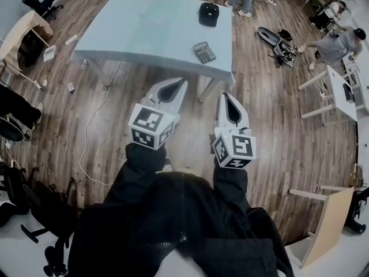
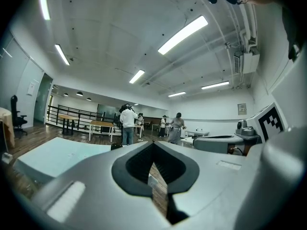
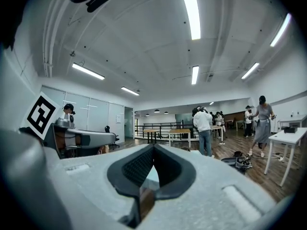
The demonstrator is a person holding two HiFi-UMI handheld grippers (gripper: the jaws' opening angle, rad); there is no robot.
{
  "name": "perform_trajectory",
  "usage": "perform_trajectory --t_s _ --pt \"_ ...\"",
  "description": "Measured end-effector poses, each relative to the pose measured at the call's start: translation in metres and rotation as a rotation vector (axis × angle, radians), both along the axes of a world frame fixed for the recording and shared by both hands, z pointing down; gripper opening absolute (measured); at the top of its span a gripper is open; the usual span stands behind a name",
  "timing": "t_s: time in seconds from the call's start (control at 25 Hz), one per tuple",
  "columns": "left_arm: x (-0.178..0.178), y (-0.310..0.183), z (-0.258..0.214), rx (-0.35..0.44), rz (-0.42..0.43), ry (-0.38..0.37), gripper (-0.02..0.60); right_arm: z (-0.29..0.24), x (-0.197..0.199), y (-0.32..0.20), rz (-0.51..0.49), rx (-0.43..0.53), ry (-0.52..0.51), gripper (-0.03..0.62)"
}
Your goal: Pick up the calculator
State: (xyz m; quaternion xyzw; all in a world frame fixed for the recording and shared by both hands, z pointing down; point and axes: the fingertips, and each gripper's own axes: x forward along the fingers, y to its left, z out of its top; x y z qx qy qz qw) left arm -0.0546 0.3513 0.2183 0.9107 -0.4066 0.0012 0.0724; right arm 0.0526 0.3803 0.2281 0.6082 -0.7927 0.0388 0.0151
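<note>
Both tools, the left gripper [image 1: 182, 84] and right gripper [image 1: 226, 97], are empty with jaws pressed together; spread the right jaws before reaching the calculator [image 1: 204, 52], lying flat near the table's [image 1: 144, 27] near right corner.

plank floor [image 1: 271, 126], pale table [image 1: 144, 27] (maybe glass-topped), strip lights [image 2: 182, 32]

In front the left gripper [image 2: 153, 143], jaws closed tip to tip; through the gap between the black pads [image 2: 133, 164], only wooden floor [image 2: 160, 186]. At left a pale blue table [image 2: 53, 157]; at right the right gripper [image 2: 201, 143]; far behind, standing people [image 2: 128, 124] under long ceiling lamps [image 2: 183, 34].
</note>
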Motion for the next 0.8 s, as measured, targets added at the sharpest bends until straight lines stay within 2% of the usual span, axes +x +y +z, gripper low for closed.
perform_trajectory --t_s 0.8 --pt "-0.051 -0.025 0.028 -0.058 -0.044 0.005 0.003 0.03 -0.052 -0.025 -0.058 -0.064 0.03 0.002"
